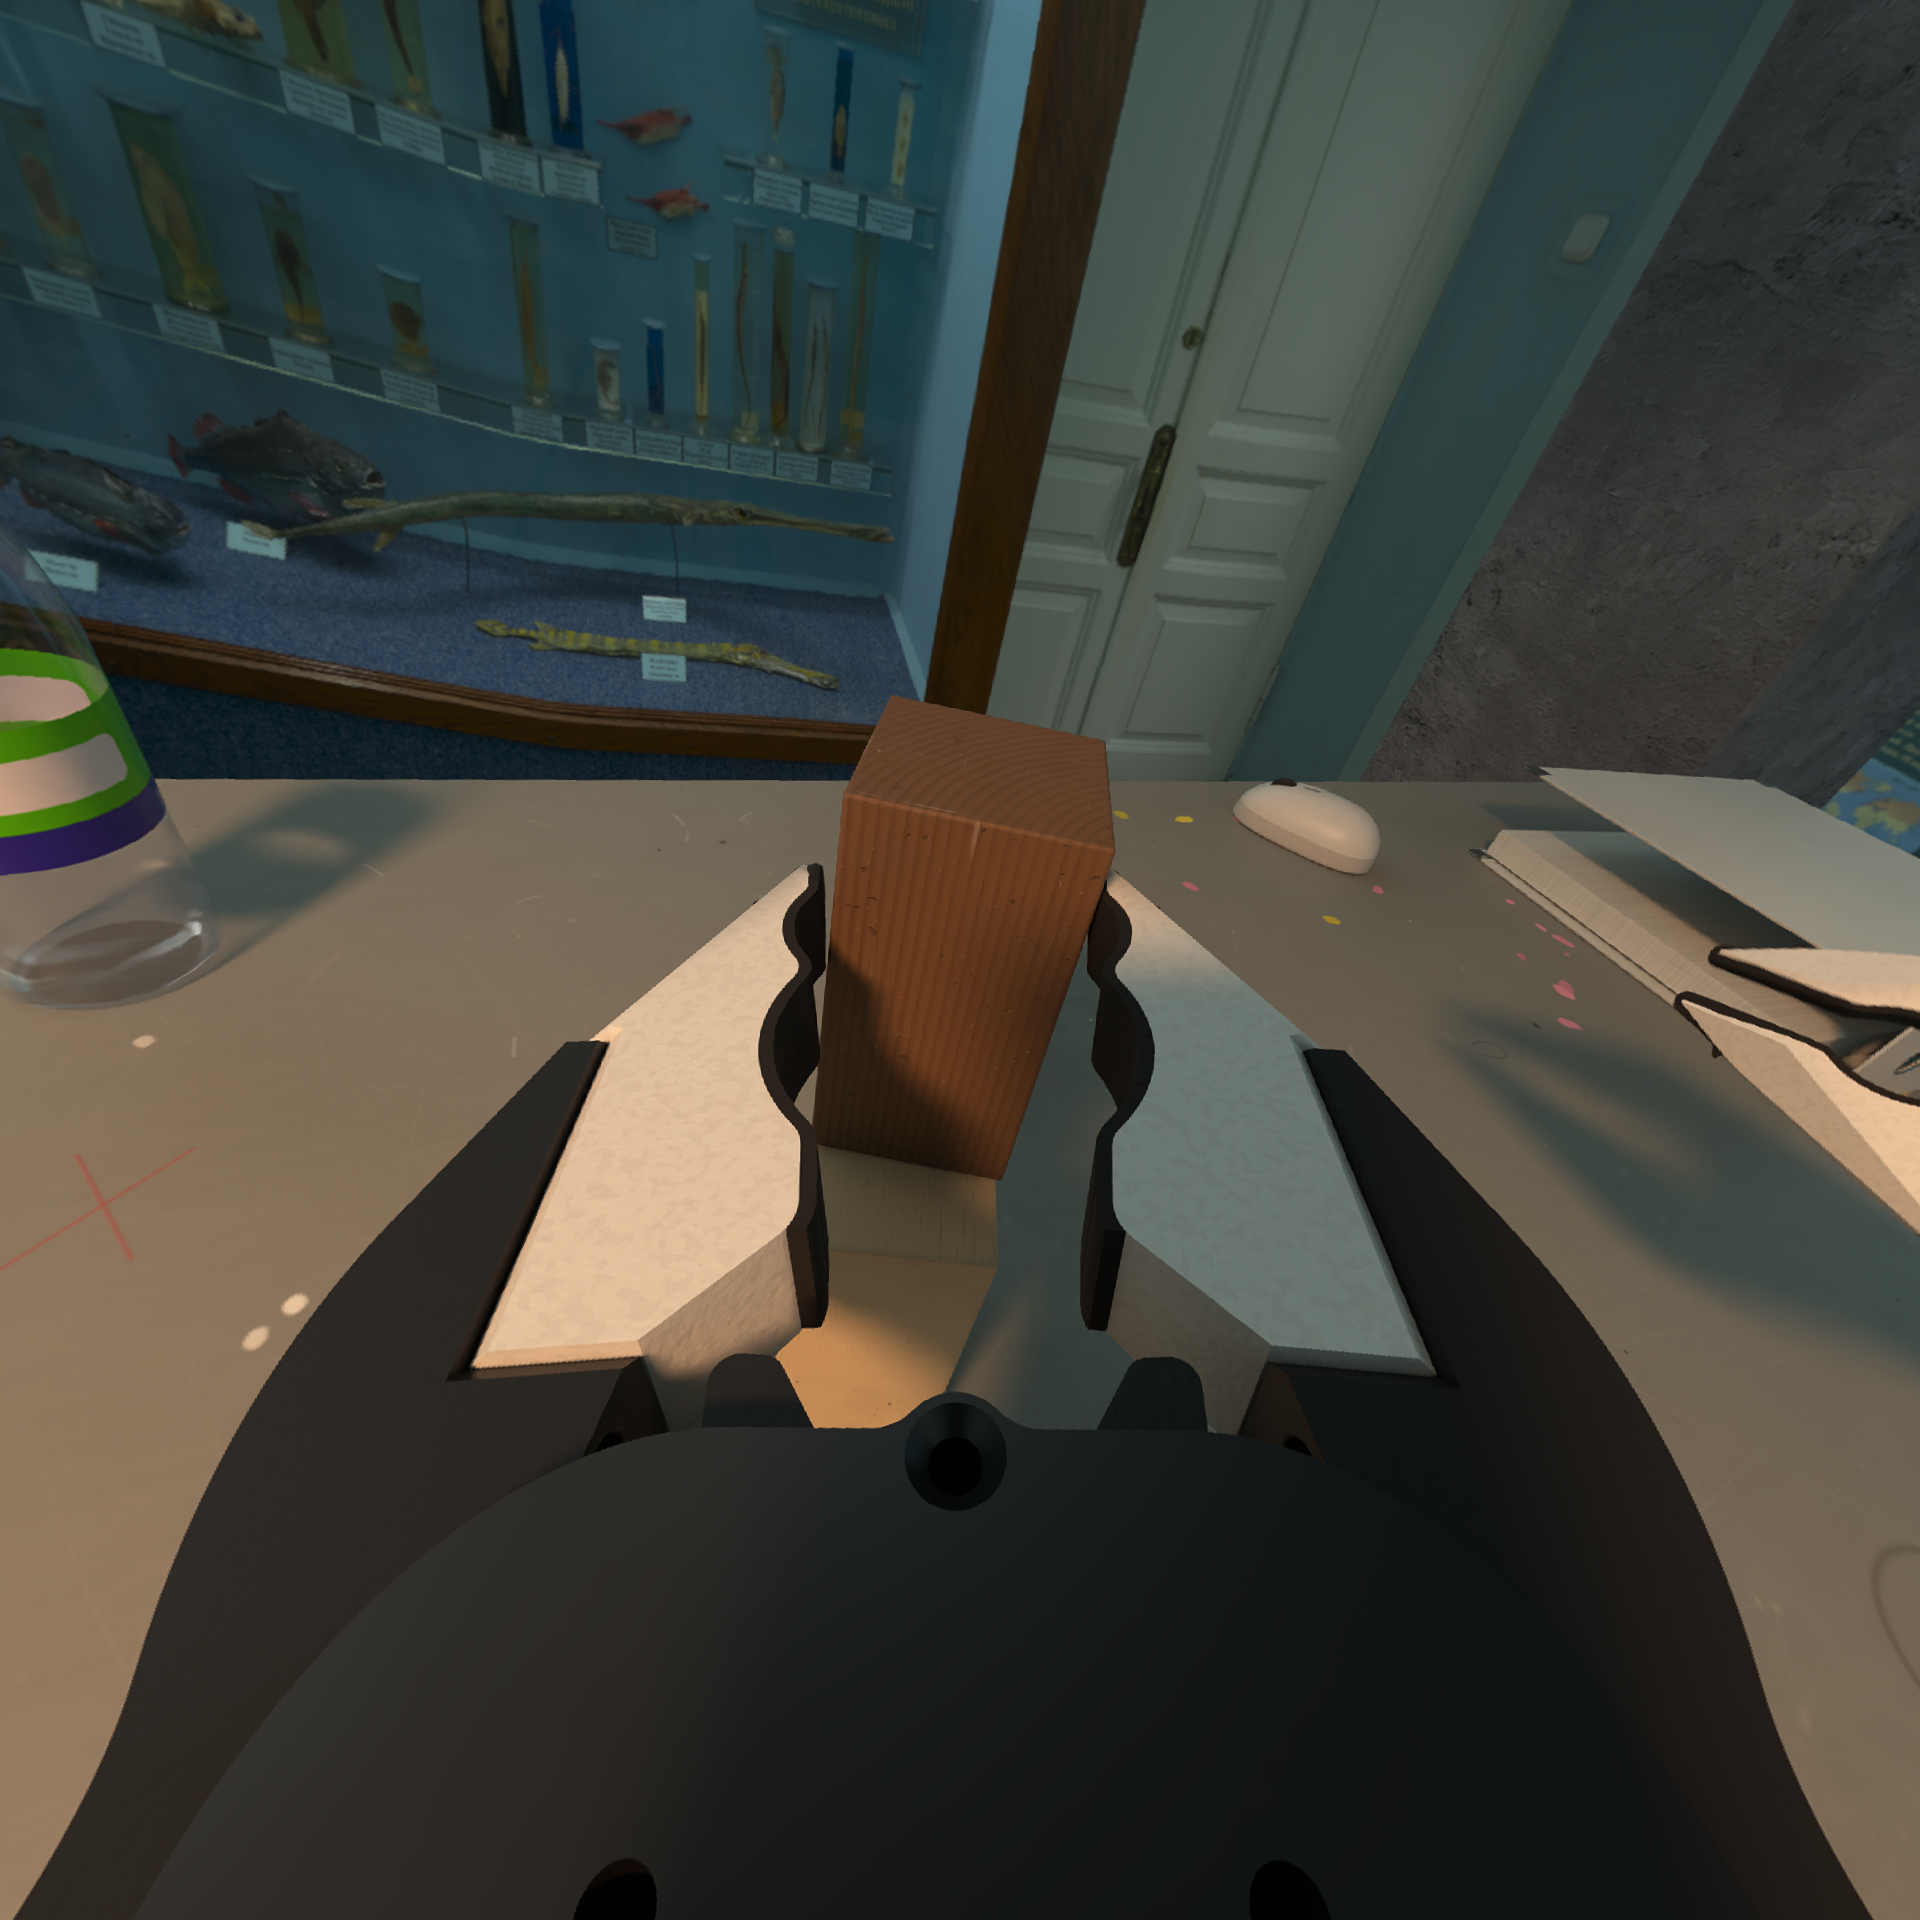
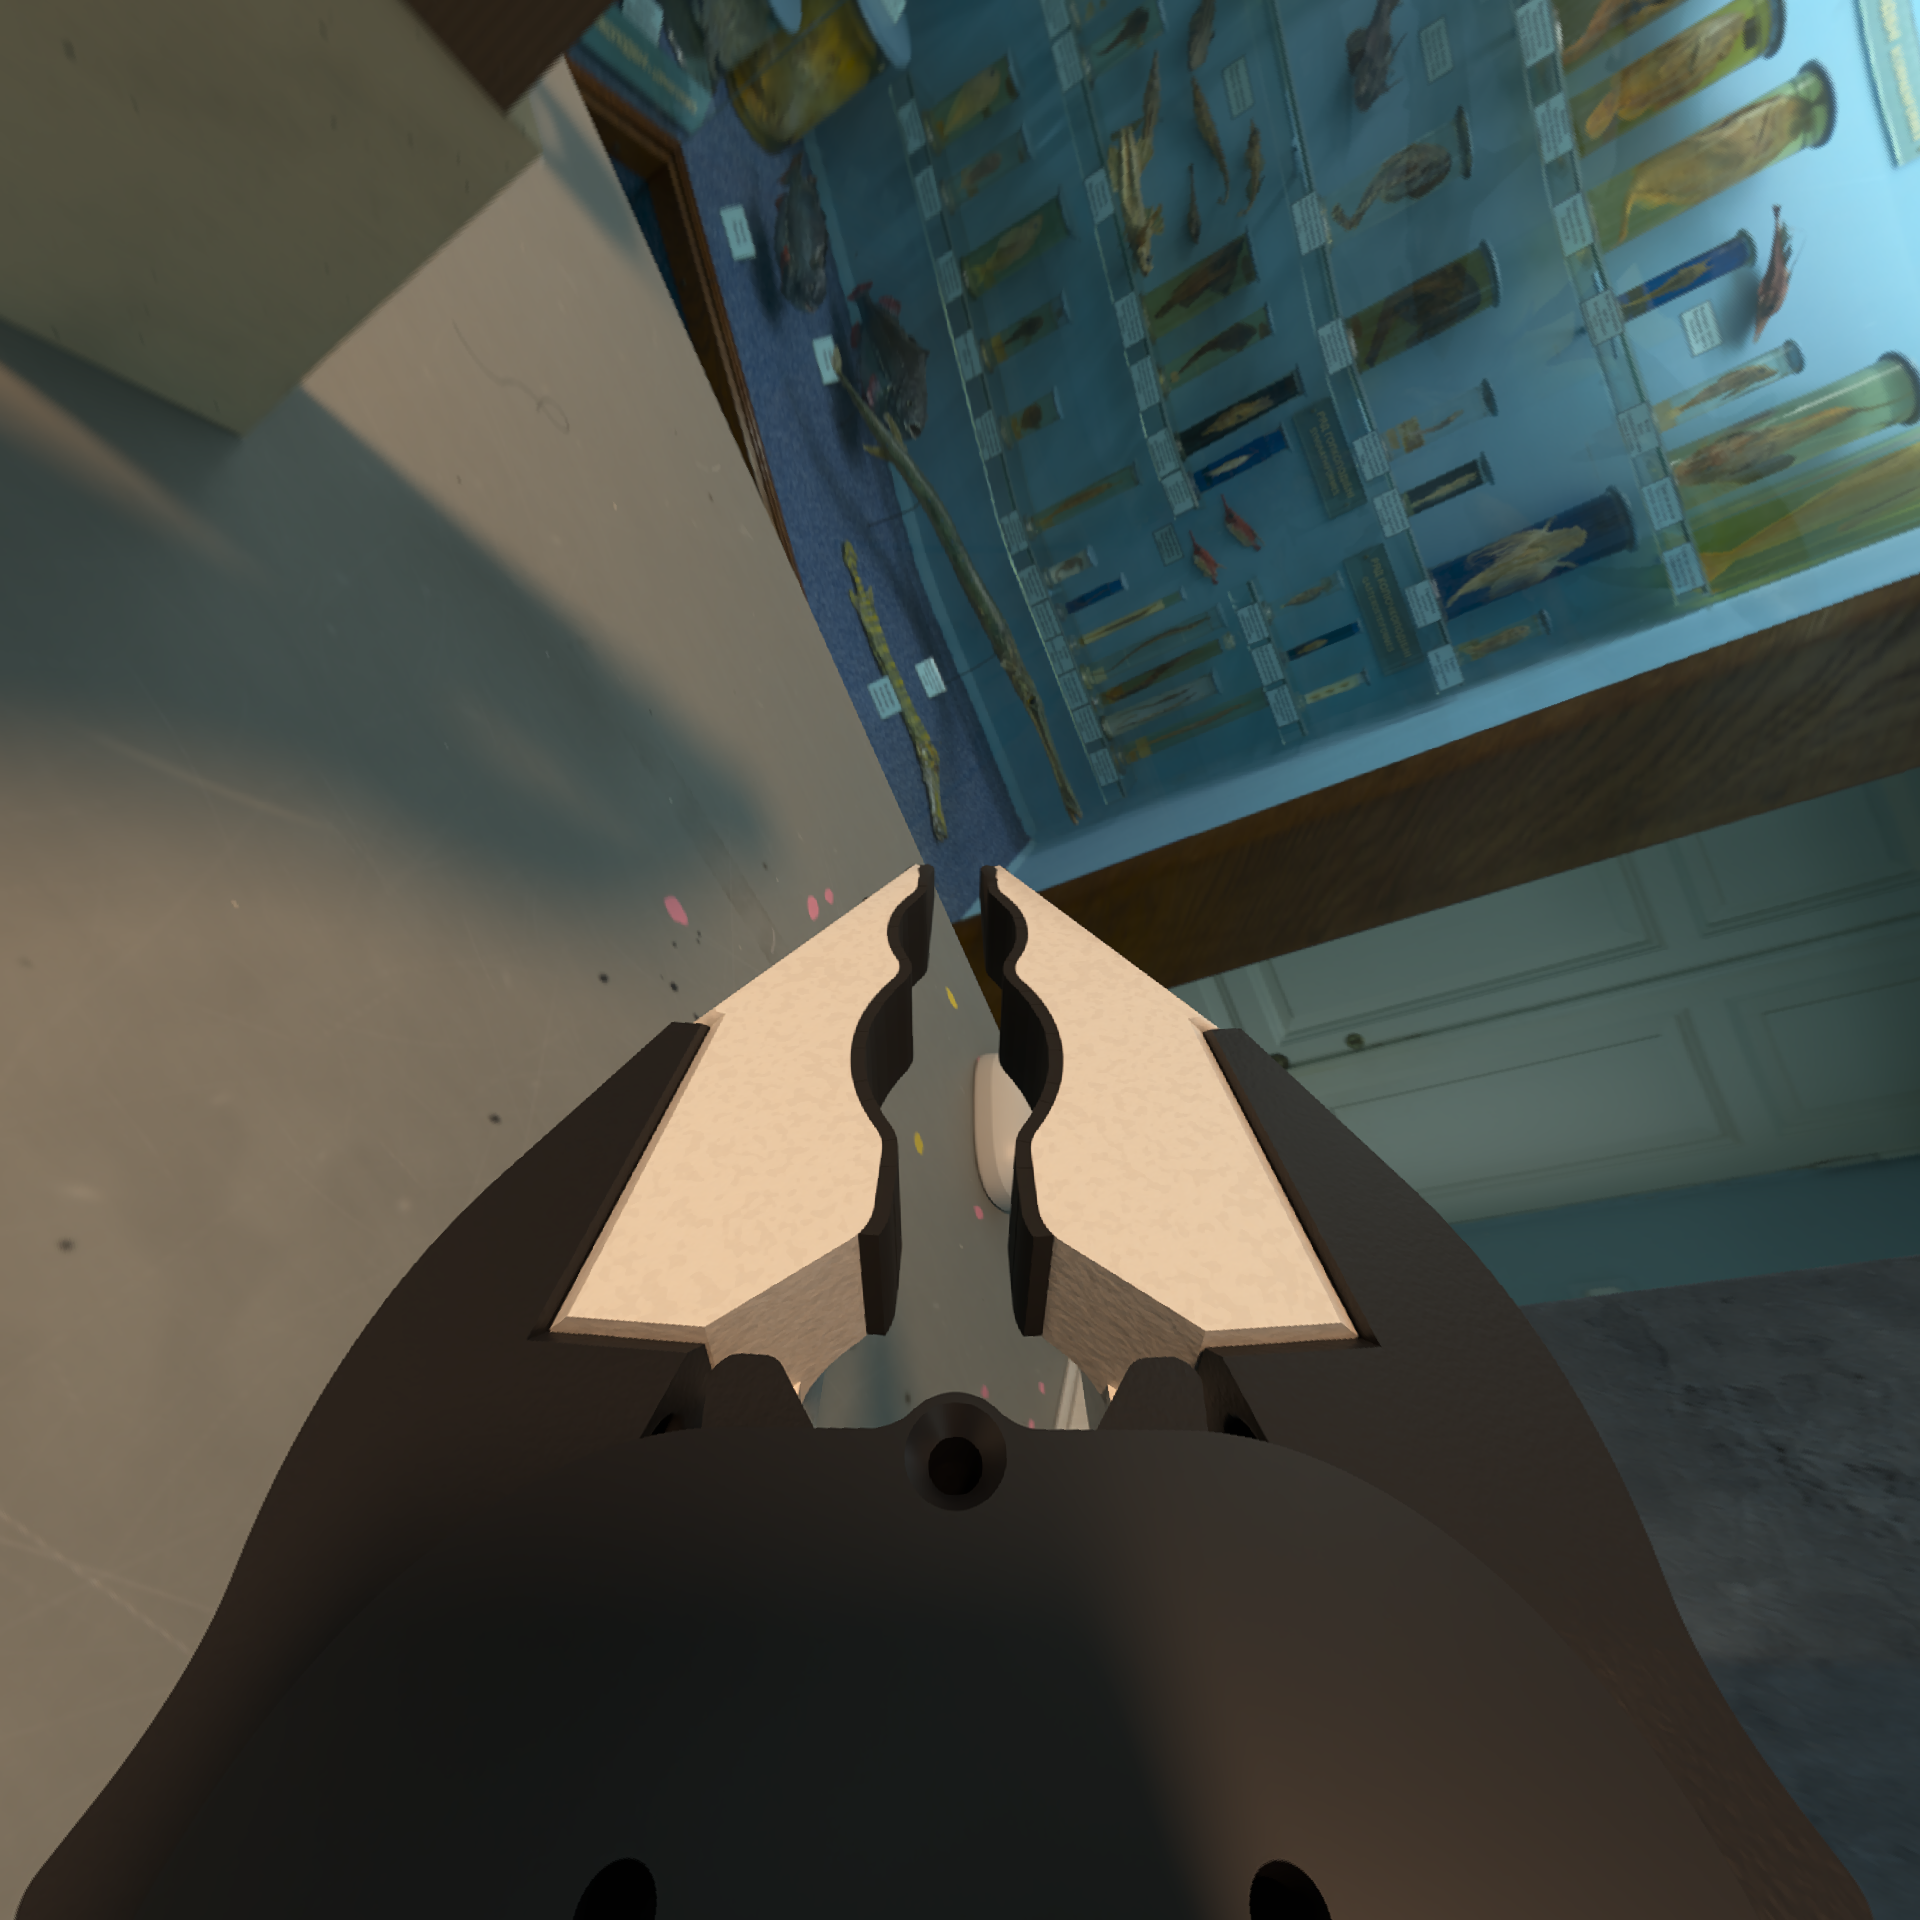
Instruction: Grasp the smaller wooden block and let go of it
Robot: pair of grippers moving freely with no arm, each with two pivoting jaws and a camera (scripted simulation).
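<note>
A brown wooden block (image 1: 956, 966) stands upright between the fingers of my left gripper (image 1: 961, 894). Both black pads touch its sides near the top, so the gripper is shut on it. Right below it lies a paler, wider wooden block (image 1: 904, 1216); I cannot tell whether the brown block rests on it. The pale block also shows at the upper left of the right wrist view (image 2: 260, 208). My right gripper (image 2: 958, 883) is shut, with only a thin slit between its pads, and holds nothing. It also shows at the right edge of the left wrist view (image 1: 1849, 1023).
On the grey table (image 1: 416, 1039) a clear bottle (image 1: 83, 831) with a green and purple label stands at the left. A white mouse (image 1: 1309, 826) lies behind the block to the right. An open notebook (image 1: 1662, 883) lies at the far right, under the right gripper.
</note>
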